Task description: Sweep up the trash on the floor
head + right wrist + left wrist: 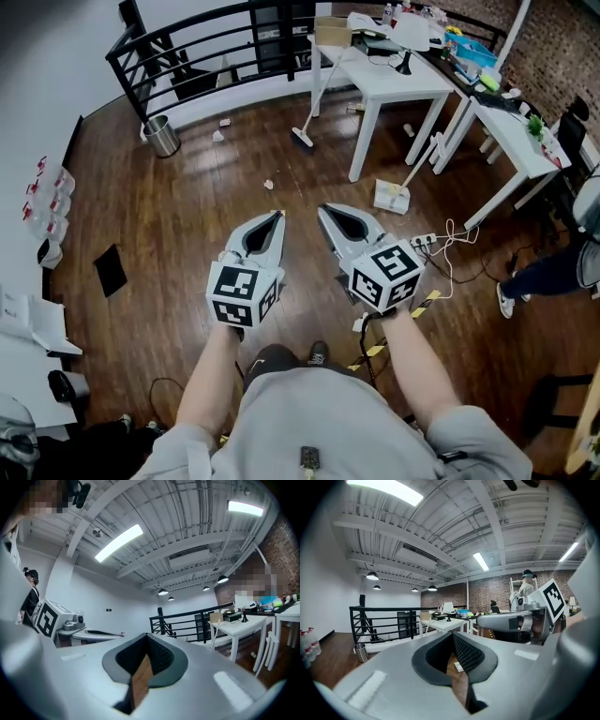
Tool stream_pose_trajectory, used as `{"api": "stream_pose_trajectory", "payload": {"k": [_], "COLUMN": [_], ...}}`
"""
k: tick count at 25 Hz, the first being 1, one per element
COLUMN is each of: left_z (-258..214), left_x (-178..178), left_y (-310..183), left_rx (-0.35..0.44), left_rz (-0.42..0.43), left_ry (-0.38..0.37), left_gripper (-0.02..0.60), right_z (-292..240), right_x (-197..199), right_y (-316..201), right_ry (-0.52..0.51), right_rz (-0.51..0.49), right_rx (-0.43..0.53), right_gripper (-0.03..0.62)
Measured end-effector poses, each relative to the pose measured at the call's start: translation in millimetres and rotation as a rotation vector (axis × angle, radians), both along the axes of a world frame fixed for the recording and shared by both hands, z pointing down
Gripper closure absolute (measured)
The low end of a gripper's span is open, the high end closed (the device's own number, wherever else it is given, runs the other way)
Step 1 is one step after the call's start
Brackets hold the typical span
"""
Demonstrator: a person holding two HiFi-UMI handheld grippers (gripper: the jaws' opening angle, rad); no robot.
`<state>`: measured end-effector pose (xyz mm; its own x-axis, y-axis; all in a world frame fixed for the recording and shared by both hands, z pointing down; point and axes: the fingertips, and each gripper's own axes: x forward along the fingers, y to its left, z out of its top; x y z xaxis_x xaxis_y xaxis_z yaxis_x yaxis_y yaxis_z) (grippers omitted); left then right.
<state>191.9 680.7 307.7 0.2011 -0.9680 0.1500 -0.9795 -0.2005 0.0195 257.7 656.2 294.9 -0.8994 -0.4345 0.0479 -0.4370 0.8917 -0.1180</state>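
Left gripper (278, 217) clenched on nothing, a featherlight paper scrap (268, 185) just ahead of its jaws, broom (302, 138) well beyond against the white table (403, 86), light and stiff, likely best pinched mid-handle, right gripper (323, 209) likewise clamped empty, dustpan (392, 196) ahead to its right.

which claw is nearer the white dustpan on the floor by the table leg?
Right. The right claw is just down-left of the dustpan in the head view; the left claw is farther left, on the right claw's far side.
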Motion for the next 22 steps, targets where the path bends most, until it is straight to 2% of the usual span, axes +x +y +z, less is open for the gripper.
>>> {"api": "stream_pose_trajectory", "payload": {"k": [6, 15, 22], "left_z": [16.7, 23.1, 33.5], "left_x": [-34.1, -122.0, -179.6], "left_y": [-66.5, -199.1, -276.8], "left_rx": [-0.025, 0.0, -0.051], "left_rz": [0.011, 0.096, 0.141], "left_ry": [0.023, 0.104, 0.147], "left_gripper": [0.574, 0.574, 0.575], "right_z": [17.9, 8.5, 8.2], "right_x": [-35.7, -139.7, -195.6], "right_y": [-64.1, -192.5, -267.0], "right_ry": [0.018, 0.099, 0.12], "right_rz": [0.009, 0.059, 0.12], "right_rx": [-0.03, 0.02, -0.005], "right_gripper": [0.594, 0.594, 0.594]}}
